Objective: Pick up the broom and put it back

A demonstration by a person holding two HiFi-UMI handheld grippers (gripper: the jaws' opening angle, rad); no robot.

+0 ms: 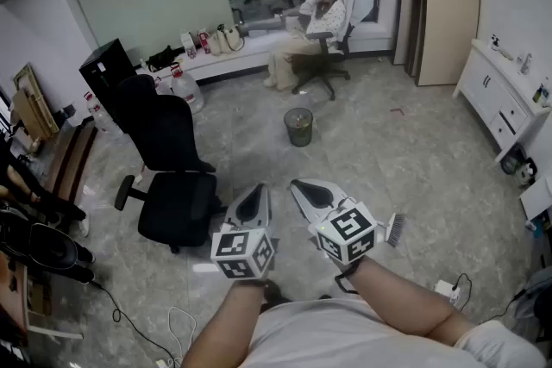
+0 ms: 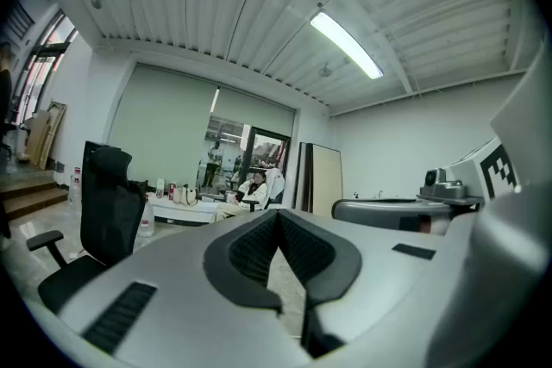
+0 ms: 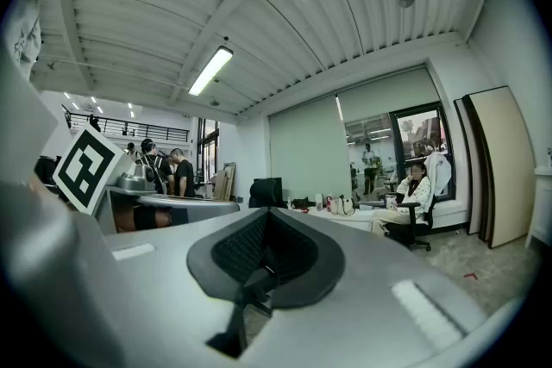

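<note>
Both grippers are held close to my body and point out level over the grey tiled floor. My left gripper (image 1: 257, 190) (image 2: 278, 215) has its jaws meeting at the tips with nothing between them. Beside it, my right gripper (image 1: 302, 185) (image 3: 266, 212) is also shut and empty. A grey bristled head (image 1: 395, 230), seemingly the broom's, shows on the floor just right of the right gripper's marker cube. The cube and my arm hide the rest of it. Neither gripper touches it.
A black office chair (image 1: 172, 177) stands just left of the grippers. A small bin (image 1: 298, 127) sits on the floor ahead. A person sits in a chair (image 1: 319, 21) by the window. A white cabinet (image 1: 500, 95) lines the right wall. A power strip (image 1: 444, 287) and cables lie near my feet.
</note>
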